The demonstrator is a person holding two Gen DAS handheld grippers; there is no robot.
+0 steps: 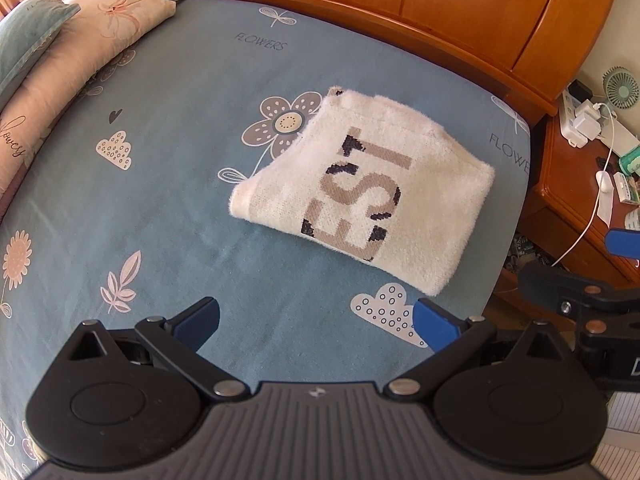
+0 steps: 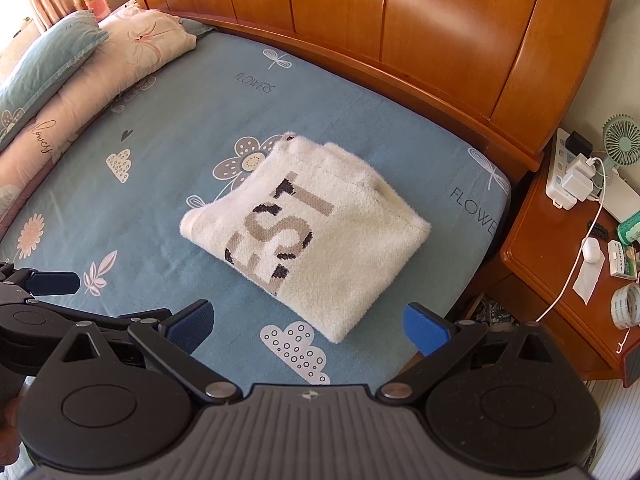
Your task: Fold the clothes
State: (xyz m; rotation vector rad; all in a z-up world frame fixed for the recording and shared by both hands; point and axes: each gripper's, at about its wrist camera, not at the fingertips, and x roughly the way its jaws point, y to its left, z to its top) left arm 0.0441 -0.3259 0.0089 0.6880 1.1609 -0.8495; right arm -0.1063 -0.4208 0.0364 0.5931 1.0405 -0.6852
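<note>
— Report on the garment, please.

— I am looking at a cream fleecy garment (image 1: 362,190), folded into a compact block with the letters "EST" showing on its upper face. It is lying flat on the blue flower-print bedsheet (image 1: 168,200), toward the headboard side and near the bed's right-hand edge, partly covering a printed flower.

— And the grippers?

— I am holding the left gripper (image 1: 316,322) with its blue-padded fingers spread wide, gripping nothing and hovering above the sheet short of the garment. I am keeping the right gripper (image 2: 308,326) likewise wide apart and empty, its gap facing the garment's near corner without touching it.

— Surroundings?

— A wooden headboard (image 2: 380,28) is standing behind the bed; pillows (image 2: 80,64) are lying along the left. A wooden nightstand (image 2: 552,248) is sitting at the right, bearing a power strip (image 2: 560,176), a small green fan (image 2: 622,140) and rolls of tape (image 2: 626,306).
</note>
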